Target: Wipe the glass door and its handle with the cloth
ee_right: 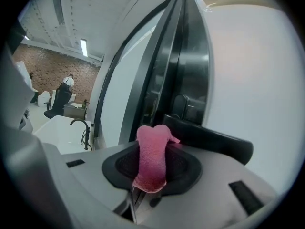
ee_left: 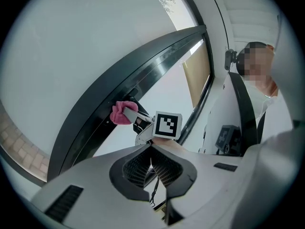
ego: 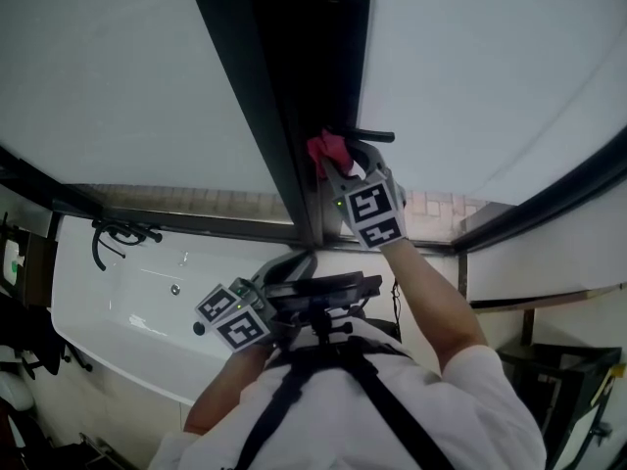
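Observation:
A pink cloth [ego: 326, 152] is pinched in my right gripper [ego: 338, 169], which is raised against the dark door frame [ego: 284, 116] beside the black bar handle [ego: 364, 135]. In the right gripper view the cloth [ee_right: 152, 156] sticks up from the shut jaws, and the handle [ee_right: 209, 138] lies just behind it. The pale glass pane [ego: 490, 67] fills the right side. My left gripper [ego: 284, 277] hangs low near my chest with its jaws together and nothing in them. From the left gripper view I see the right gripper [ee_left: 143, 123] pressing the cloth [ee_left: 122, 112] on the frame.
A white tub [ego: 147, 311] with a black faucet [ego: 122, 233] lies at lower left, below a second glass pane [ego: 108, 76]. A dark stand [ego: 563, 380] sits at lower right. Far back in the right gripper view a person [ee_right: 64, 92] stands by a brick wall.

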`<state>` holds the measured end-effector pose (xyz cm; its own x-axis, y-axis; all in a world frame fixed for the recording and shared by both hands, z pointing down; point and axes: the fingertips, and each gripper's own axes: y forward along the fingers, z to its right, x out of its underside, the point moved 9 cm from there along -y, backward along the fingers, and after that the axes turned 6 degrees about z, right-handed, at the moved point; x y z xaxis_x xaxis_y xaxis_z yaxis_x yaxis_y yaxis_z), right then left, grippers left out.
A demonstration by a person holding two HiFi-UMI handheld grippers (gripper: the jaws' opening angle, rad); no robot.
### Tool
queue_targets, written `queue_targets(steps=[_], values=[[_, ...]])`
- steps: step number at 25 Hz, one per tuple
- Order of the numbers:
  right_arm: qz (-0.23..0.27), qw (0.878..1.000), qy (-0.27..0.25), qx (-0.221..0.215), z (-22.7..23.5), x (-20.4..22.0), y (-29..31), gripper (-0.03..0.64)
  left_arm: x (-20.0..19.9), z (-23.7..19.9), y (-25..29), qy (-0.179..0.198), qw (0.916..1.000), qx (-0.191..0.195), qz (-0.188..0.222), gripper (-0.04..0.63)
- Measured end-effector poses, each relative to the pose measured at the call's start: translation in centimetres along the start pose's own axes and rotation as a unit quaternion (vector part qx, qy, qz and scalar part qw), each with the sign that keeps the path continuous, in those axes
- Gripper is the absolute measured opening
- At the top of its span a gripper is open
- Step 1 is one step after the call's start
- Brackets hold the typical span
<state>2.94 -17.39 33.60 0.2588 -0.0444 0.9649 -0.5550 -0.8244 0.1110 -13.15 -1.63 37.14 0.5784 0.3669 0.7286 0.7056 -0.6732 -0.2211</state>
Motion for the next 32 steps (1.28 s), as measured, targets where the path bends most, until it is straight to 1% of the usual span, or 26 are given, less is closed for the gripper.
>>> queue_targets(steps=[5, 12, 18, 22, 28, 30, 32], values=[[0.021, 1.0, 0.01, 0.019, 0.7, 0.1, -1.5, 0.104, -0.1, 0.0, 0.1, -0.001, 1.0, 0.003, -0.003, -0.006], [0.031, 0.999, 0.015, 0.031, 1.3, 0.3, -3.5, 0.104, 0.0, 0.0, 0.4, -0.008, 0.9998, 0.011, -0.012, -0.006], [0.036, 0.998, 0.02, 0.052, 2.5, 0.7, -5.6, 0.104, -0.1, -0.1, 0.4, -0.008, 0.9998, 0.011, -0.015, -0.006], [0.041, 0.996, 0.032, 0.079, 3.5, 1.6, -7.3, 0.106, 0.0, -0.2, 0.4, -0.007, 0.9998, 0.007, -0.016, -0.006], [0.038, 0.987, 0.048, 0.151, 5.2, 3.8, -10.0, 0.105, -0.1, -0.7, 0.4, -0.005, 0.9997, -0.001, -0.023, -0.006], [0.027, 0.986, 0.049, 0.16, 5.2, 4.8, -10.2, 0.106, 0.0, -0.9, 0.4, -0.007, 0.9996, -0.005, -0.026, -0.006], [0.017, 0.986, 0.048, 0.156, 4.8, 5.6, -9.9, 0.106, 0.1, -1.1, 0.3, -0.009, 0.9995, -0.009, -0.028, -0.006]])
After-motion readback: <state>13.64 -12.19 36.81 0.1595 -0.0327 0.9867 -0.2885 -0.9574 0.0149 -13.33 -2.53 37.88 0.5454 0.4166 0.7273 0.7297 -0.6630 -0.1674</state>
